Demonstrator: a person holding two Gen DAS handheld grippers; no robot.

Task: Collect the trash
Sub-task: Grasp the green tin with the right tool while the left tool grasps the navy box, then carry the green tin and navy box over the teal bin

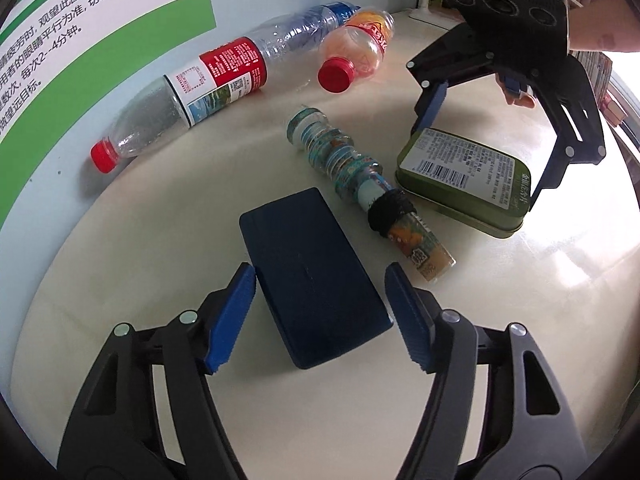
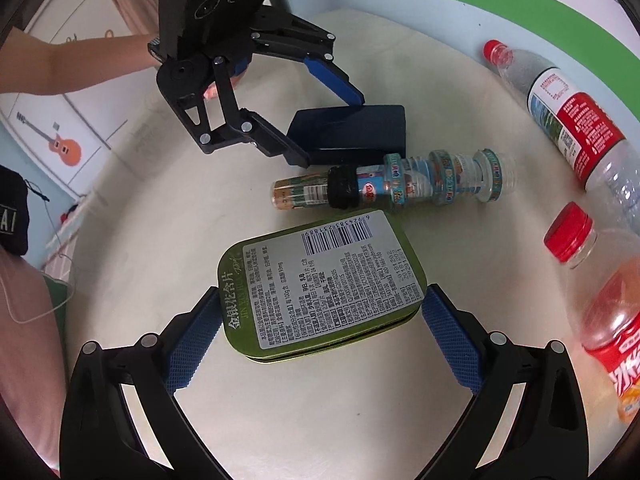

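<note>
Left tongs (image 1: 320,316) straddle blue box (image 1: 312,280); right tongs (image 2: 320,336) straddle green tin (image 2: 320,284).

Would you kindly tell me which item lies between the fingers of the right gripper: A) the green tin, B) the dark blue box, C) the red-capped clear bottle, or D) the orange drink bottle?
A: in the right wrist view the green tin, printed label up, lies between the right gripper fingers, while the dark blue box sits farther off at the left gripper.

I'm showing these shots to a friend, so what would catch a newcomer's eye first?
Probably the two claws, each straddling a thing on the pale table: the left claw around a dark blue box, the right claw around a green tin. Behind, red-capped plastic bottles lie along the wall.
</note>
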